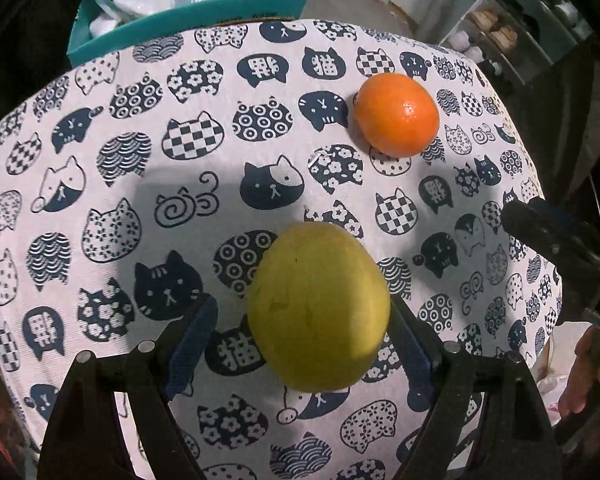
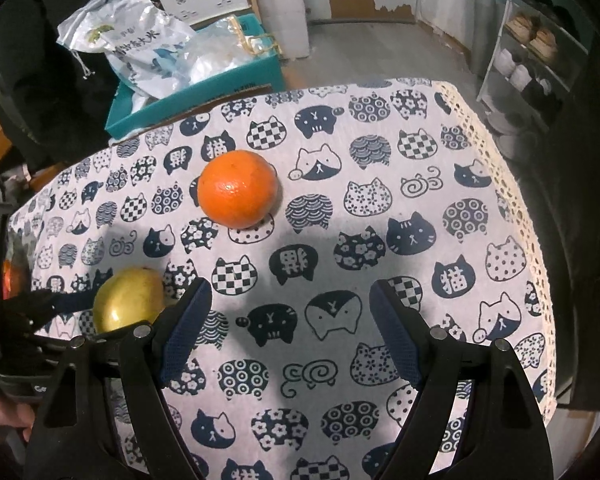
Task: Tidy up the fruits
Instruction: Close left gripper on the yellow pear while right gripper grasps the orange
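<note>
A yellow-green round fruit [image 1: 318, 308] rests on the cat-print tablecloth [image 1: 140, 184], between the fingers of my left gripper [image 1: 302, 304]. The gripper is open: cloth shows between the left pad and the fruit, while the right pad sits right against it. An orange [image 1: 398, 114] lies farther off to the right. In the right wrist view my right gripper [image 2: 291, 286] hangs open over bare cloth with nothing between its fingers. The orange [image 2: 238, 188] lies beyond it, slightly left, and the yellow-green fruit [image 2: 130, 300] is at its left.
A teal box [image 2: 204, 92] holding plastic bags stands behind the table's far edge. A shoe rack [image 2: 532, 52] is at the back right. The cloth's lace border [image 2: 512, 200] marks the table's right edge. A hand [image 1: 592, 368] shows at the right edge.
</note>
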### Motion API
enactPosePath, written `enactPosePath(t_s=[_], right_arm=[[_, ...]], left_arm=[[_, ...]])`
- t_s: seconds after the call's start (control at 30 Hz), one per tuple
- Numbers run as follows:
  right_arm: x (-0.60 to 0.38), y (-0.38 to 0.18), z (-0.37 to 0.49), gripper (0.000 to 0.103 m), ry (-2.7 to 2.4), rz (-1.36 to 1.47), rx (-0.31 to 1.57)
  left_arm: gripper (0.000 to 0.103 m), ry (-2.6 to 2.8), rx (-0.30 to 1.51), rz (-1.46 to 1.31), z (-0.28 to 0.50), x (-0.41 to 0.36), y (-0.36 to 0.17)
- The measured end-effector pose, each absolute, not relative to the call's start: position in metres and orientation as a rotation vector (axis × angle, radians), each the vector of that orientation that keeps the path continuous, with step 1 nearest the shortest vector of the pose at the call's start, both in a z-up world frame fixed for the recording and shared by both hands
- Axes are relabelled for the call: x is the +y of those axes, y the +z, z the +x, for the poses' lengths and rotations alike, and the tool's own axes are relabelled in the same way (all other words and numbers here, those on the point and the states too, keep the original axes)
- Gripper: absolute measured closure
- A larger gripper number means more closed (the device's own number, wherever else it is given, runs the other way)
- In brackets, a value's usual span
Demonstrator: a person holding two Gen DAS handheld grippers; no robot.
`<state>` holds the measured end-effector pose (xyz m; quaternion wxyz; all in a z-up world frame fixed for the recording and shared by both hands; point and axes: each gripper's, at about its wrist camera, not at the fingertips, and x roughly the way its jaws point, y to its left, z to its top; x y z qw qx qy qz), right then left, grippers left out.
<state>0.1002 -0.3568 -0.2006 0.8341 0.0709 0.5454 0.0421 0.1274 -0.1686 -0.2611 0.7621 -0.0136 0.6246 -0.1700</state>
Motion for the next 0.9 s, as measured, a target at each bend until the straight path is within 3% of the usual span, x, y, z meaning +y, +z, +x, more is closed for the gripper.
enactPosePath(t_s=[0.07, 0.17, 0.2, 0.47, 0.9], right_arm=[[-0.356, -0.201, 0.101, 0.021, 0.092, 0.151, 1.158], [-0.355, -0.201, 0.103, 0.021, 0.096, 0.151, 1.158], [-0.354, -0.201, 0.104, 0.021, 0.098, 0.152, 1.158], [-0.339, -0.202, 0.121, 0.021, 0.150, 0.145, 1.155], [-0.305, -0.220, 0.181, 0.022, 0.221, 0.062, 1.185]], left_arm=[[0.017, -0.376, 1.352, -0.029, 0.129, -0.169, -0.263], [0.034, -0.426, 1.348, -0.039, 0.131, -0.173, -0.264], [0.035, -0.434, 1.349, -0.030, 0.131, -0.175, -0.264], [0.035, -0.405, 1.320, 0.030, 0.129, -0.168, -0.259], [0.035, -0.293, 1.253, -0.093, 0.158, -0.108, -0.233]])
